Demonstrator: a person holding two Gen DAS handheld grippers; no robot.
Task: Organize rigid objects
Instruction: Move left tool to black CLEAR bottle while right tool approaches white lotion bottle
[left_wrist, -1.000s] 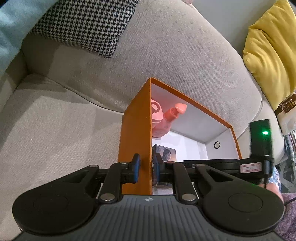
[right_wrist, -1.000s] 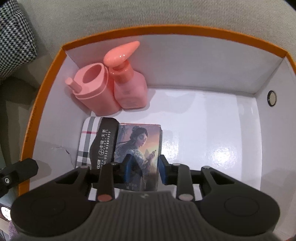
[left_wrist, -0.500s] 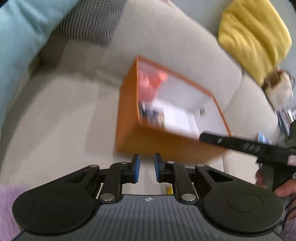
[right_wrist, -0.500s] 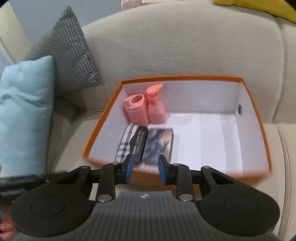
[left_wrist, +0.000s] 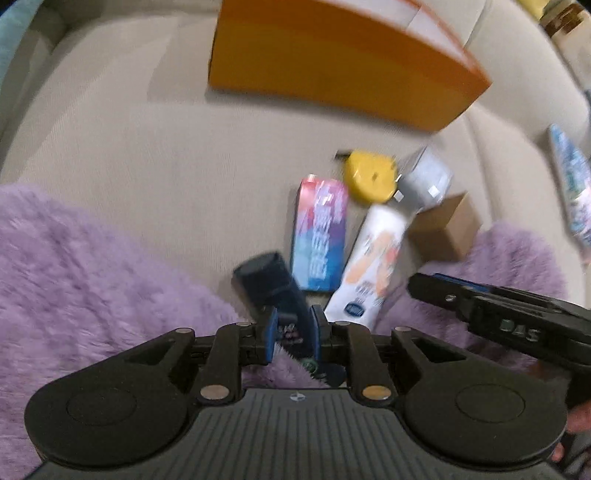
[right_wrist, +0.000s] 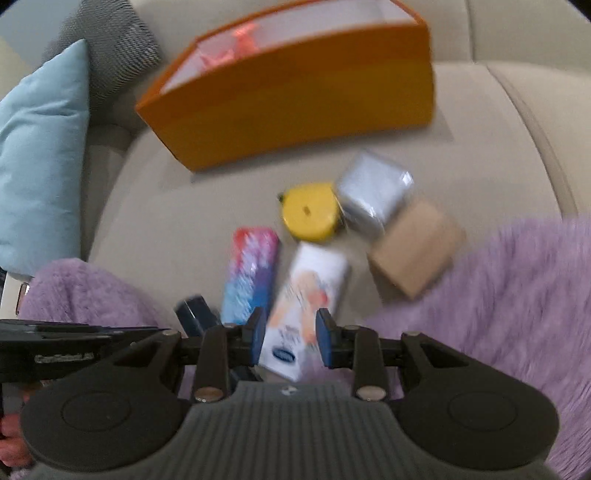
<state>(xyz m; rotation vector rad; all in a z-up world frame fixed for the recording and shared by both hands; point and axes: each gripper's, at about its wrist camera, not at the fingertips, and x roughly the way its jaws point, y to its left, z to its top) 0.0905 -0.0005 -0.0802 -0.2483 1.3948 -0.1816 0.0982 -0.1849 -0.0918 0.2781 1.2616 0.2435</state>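
Ahead of you, the orange box (right_wrist: 295, 96) sits toward the back of the beige sofa seat (left_wrist: 129, 147), its near wall facing you and a strip of bare cushion between it and the loose items. A purple fluffy blanket (left_wrist: 92, 266) closes in on both sides at the front edge, and a light blue cushion (right_wrist: 40, 147) with a grey patterned one behind it borders the seat on the left of the right wrist view. Six loose items lie in a cluster on the seat: one yellow round case (right_wrist: 310, 214), one silver-grey wrapped box (right_wrist: 373, 192), one brown cardboard box (right_wrist: 413, 254), one pink-and-blue carton (right_wrist: 251, 273), one white carton (right_wrist: 310, 306) and one dark blue bottle (left_wrist: 273, 288). Pink shapes show inside the orange box, too blurred to count. Your left gripper (left_wrist: 292, 334) has its jaws nearly together; the dark blue bottle's lower end shows between the pads, but blur hides whether it is below them or touching. Your right gripper (right_wrist: 290, 338) holds its jaws a little apart, framing the white carton's near end; you cannot tell from the blur whether the pads touch it.
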